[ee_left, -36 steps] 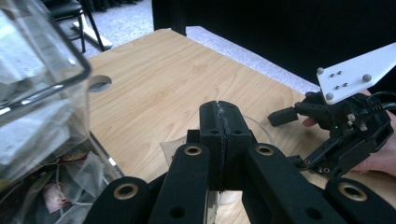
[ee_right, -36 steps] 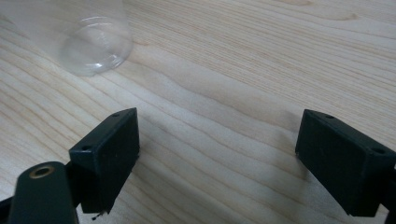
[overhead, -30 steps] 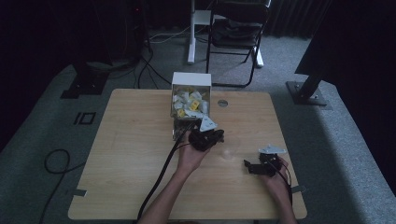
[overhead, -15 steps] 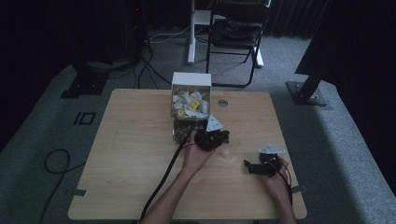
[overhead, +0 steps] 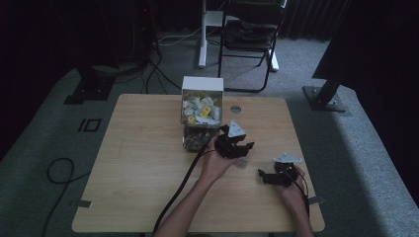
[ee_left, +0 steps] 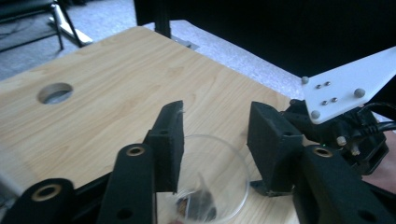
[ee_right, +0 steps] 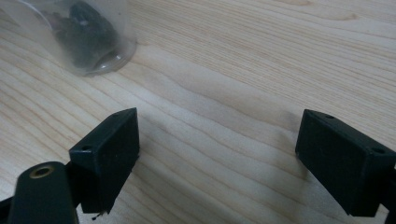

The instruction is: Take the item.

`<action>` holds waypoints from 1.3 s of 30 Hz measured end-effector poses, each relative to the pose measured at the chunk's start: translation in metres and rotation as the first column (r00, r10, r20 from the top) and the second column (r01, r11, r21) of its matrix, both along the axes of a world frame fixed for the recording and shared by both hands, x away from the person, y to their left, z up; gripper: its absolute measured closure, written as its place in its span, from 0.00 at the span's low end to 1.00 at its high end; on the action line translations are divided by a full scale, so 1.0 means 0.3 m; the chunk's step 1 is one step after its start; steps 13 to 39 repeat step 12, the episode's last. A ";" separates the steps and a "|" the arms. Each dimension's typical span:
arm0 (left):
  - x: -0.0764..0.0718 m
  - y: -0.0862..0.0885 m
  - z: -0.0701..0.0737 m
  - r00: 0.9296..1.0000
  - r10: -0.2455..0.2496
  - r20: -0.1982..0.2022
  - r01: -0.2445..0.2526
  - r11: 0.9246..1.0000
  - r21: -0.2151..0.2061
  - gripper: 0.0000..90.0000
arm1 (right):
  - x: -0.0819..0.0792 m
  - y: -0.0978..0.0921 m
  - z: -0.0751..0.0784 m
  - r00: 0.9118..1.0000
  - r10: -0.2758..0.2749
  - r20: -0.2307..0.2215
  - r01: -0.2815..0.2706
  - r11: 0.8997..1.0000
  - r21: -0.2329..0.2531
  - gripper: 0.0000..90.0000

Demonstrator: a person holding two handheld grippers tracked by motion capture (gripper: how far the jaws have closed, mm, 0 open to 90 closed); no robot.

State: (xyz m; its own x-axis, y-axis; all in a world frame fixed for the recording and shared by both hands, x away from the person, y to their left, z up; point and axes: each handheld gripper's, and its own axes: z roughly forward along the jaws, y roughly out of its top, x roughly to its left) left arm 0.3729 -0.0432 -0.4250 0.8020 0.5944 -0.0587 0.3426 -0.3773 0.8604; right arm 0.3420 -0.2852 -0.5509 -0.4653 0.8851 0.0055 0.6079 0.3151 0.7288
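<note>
Since that clear plastic cup [ee_left: 212, 182] looks thin and light with something dark inside, I'd guess it crushes or skids easily, so pinch gently across the rim. It sits on the bench [overhead: 143, 163] between the left gripper [ee_left: 215, 140] jaws, spread. Right gripper [ee_right: 217, 158] jaws are spread too, over bare wood nearby.

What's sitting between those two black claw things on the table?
A clear plastic cup with something dark inside stands between the left gripper and the right gripper in the high view; the left gripper view shows it under the open jaws.
</note>
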 end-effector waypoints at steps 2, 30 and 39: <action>-0.006 0.023 0.002 1.000 0.008 0.011 -0.008 1.000 -0.002 0.62 | 0.000 0.000 0.000 1.000 0.000 0.000 0.000 1.000 0.000 0.15; -0.029 0.108 -0.005 0.999 0.039 0.025 -0.039 0.999 -0.003 0.60 | 0.000 0.000 0.000 1.000 0.001 0.001 -0.001 1.000 0.000 0.15; -0.029 0.108 -0.005 0.999 0.039 0.025 -0.039 0.999 -0.003 0.60 | 0.000 0.000 0.000 1.000 0.001 0.001 -0.001 1.000 0.000 0.15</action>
